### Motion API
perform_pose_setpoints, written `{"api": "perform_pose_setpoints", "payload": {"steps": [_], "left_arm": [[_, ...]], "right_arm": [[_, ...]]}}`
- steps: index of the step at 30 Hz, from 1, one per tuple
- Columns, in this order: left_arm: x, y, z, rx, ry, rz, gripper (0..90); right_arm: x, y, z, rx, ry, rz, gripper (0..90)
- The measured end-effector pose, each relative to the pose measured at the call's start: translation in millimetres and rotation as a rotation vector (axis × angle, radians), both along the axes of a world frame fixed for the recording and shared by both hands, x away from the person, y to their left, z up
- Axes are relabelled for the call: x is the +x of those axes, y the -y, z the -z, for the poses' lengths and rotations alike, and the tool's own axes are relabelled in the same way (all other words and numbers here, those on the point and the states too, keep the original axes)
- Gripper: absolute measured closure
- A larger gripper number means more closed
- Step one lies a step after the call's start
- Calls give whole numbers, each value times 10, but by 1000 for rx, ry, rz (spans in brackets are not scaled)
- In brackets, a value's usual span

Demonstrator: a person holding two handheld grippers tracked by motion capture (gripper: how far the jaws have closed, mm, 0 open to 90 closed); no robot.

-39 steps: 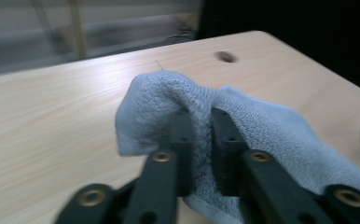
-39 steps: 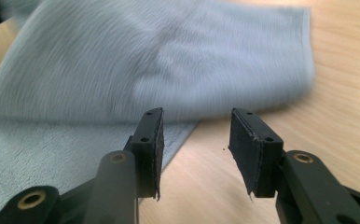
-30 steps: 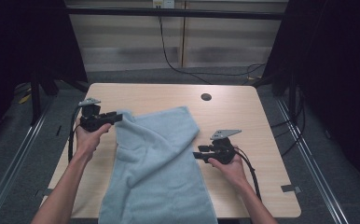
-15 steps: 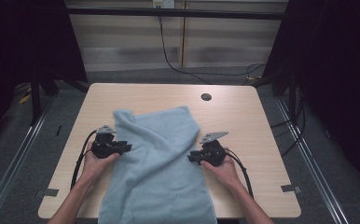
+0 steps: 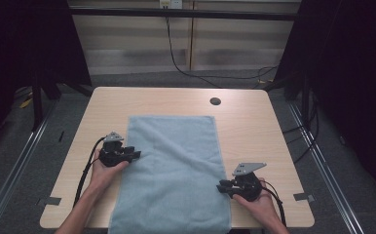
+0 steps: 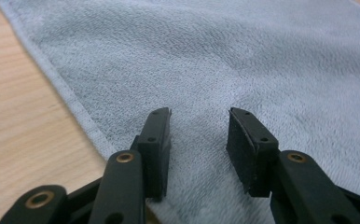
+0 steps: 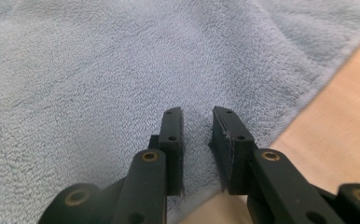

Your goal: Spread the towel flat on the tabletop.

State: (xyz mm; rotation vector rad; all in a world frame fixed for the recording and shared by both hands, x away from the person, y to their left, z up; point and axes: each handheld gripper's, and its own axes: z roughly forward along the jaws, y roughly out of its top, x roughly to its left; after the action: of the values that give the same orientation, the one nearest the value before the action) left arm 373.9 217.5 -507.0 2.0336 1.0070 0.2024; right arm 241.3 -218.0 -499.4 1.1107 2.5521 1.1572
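Lying flat on the table [image 5: 254, 117], the towel [image 5: 176, 165] has a released hand-held gripper at each long edge: left [image 5: 132, 156], right [image 5: 222, 186]. For a clean next grip, I'd close each on the hem alone.

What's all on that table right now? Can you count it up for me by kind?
Towels: 1, a light blue towel spread flat, its near end hanging over the table edge.
Hand-held tools: 2, the left tool and the right tool, both with jaws apart at the towel's side edges.
Round dark holes in the tabletop: 1, the hole.
Total: 4.
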Motion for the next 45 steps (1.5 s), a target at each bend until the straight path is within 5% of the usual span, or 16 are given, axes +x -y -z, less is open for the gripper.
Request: {"api": "perform_pose_setpoints", "payload": {"steps": [6, 12, 18, 21, 24, 29, 37, 45], "left_arm": [[-117, 38, -36, 41, -6, 57, 590], [-220, -17, -62, 22, -25, 85, 561], [-45, -25, -83, -14, -5, 49, 559], [33, -30, -47, -28, -2, 14, 560], [13, -12, -4, 14, 11, 28, 560], [-29, -9, 6, 7, 12, 44, 560], [-244, 133, -5, 10, 9, 138, 559], [-447, 175, -13, -8, -13, 178, 561]], "right_arm": [[68, 19, -49, 71, 4, 17, 644], [531, -11, -180, 112, 77, 81, 622], [1083, -156, -114, 125, 70, 131, 611], [1225, -246, -89, 101, 70, 128, 627], [1315, -326, -43, 80, 65, 128, 634], [1261, -344, 84, 35, 37, 117, 630], [922, -31, 83, 55, 24, 135, 651], [675, 46, 76, 50, 29, 130, 644]]}}
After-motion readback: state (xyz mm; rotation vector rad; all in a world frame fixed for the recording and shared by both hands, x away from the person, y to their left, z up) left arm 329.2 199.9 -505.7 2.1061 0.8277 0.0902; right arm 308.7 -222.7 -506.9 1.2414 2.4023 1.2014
